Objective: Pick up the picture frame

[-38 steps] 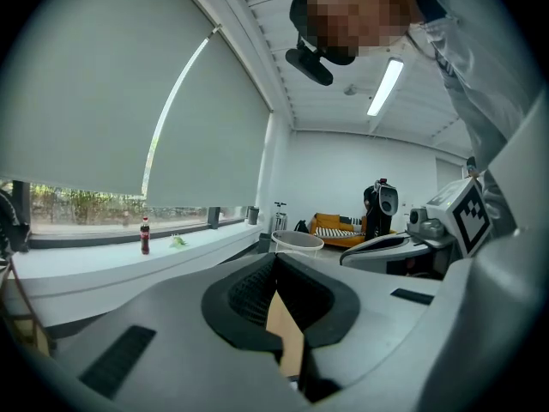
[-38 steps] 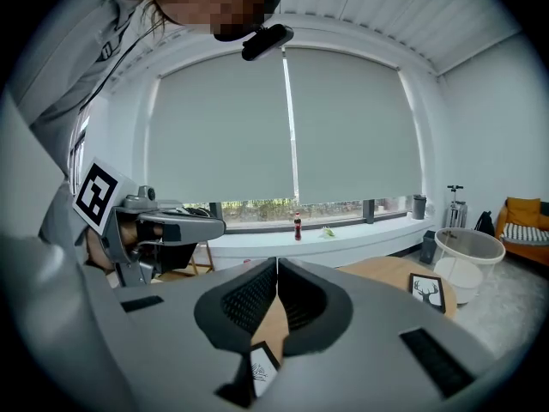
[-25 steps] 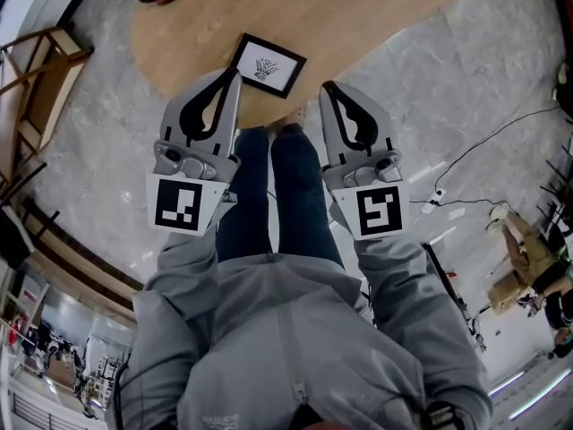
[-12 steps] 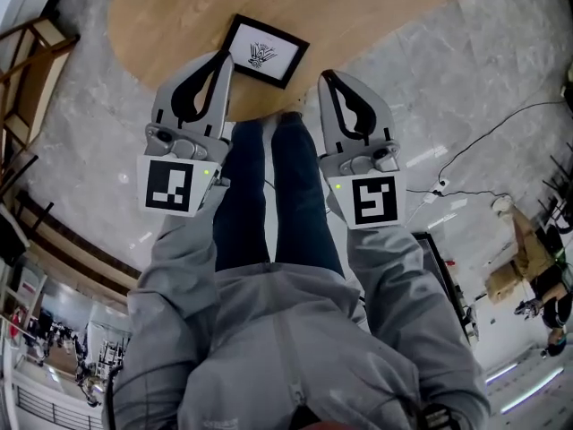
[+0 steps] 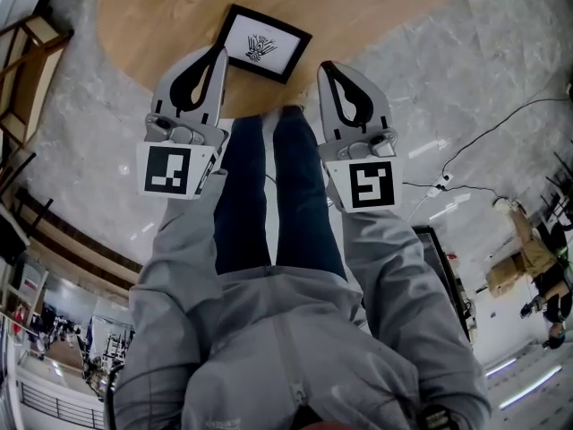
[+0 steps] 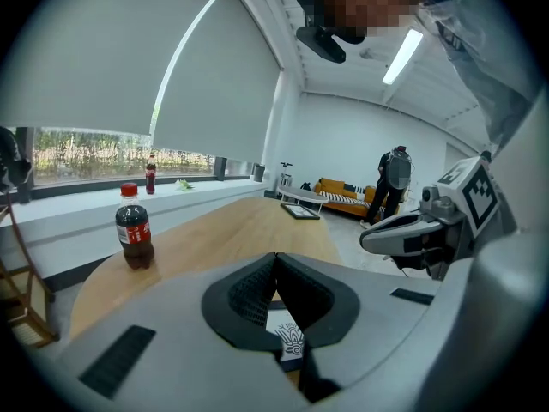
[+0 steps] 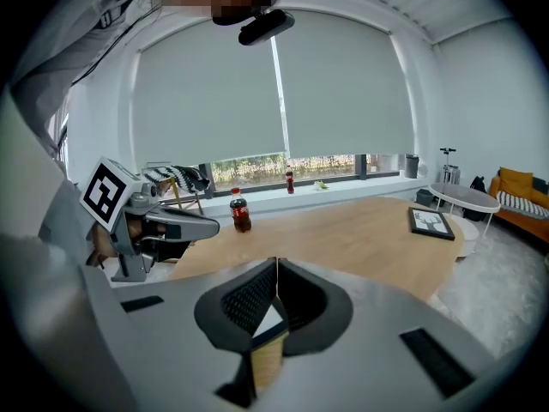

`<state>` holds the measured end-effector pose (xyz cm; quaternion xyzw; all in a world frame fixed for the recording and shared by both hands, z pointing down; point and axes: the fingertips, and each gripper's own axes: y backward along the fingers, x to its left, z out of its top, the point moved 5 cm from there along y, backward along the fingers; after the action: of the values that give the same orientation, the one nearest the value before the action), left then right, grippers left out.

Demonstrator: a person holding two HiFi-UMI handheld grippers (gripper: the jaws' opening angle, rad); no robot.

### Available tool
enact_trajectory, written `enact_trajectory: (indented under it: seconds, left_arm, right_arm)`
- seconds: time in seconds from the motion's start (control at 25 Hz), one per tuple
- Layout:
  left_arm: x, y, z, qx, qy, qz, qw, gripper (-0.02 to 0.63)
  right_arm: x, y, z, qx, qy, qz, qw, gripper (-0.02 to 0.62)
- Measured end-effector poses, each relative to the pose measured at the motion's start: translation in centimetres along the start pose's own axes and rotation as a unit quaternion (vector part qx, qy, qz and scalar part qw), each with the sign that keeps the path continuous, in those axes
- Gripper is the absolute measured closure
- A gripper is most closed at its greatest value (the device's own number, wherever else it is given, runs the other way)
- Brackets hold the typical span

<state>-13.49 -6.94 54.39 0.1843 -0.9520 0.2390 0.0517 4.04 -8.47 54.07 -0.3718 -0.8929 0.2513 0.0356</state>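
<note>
A black picture frame with a white print lies flat on the round wooden table, near its front edge. My left gripper is shut and empty, its tip just left of the frame's near corner. My right gripper is also shut and empty, to the right of the frame at the table's edge. In the left gripper view the frame shows below the closed jaws of the left gripper. In the right gripper view a corner of the frame shows under the right gripper.
A cola bottle stands on the table's far left side. A second frame lies at the table's far end. A wooden chair stands left of the table. Cables run over the floor at right. A person stands far off.
Both grippers have sunk toward the table's front edge, side by side. The frame now lies closer to the left gripper's tip. Both pairs of jaws stayed shut.
</note>
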Motion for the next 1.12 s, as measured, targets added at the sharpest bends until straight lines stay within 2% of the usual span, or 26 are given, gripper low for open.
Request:
enact_trajectory:
  seconds: [0.28, 0.56, 1.12]
  left_arm:
    - [0.8, -1.2, -2.3, 0.032, 0.000, 0.001, 0.9995, 0.588]
    - [2.1, -2.3, -5.0, 0.066, -0.007, -0.004, 0.9978, 0.588]
    - [3.4, -3.5, -7.7, 0.134, -0.019, -0.018, 0.9906, 0.586]
  right_arm:
    - [-0.3, -0.9, -2.3, 0.027, 0.002, 0.007, 1.000, 0.563]
    - [-0.1, -1.9, -5.1, 0.076, -0.030, -0.001, 0.997, 0.563]
    - [-0.6, -2.7, -6.8, 0.096, -0.037, -0.006, 0.995, 0.563]
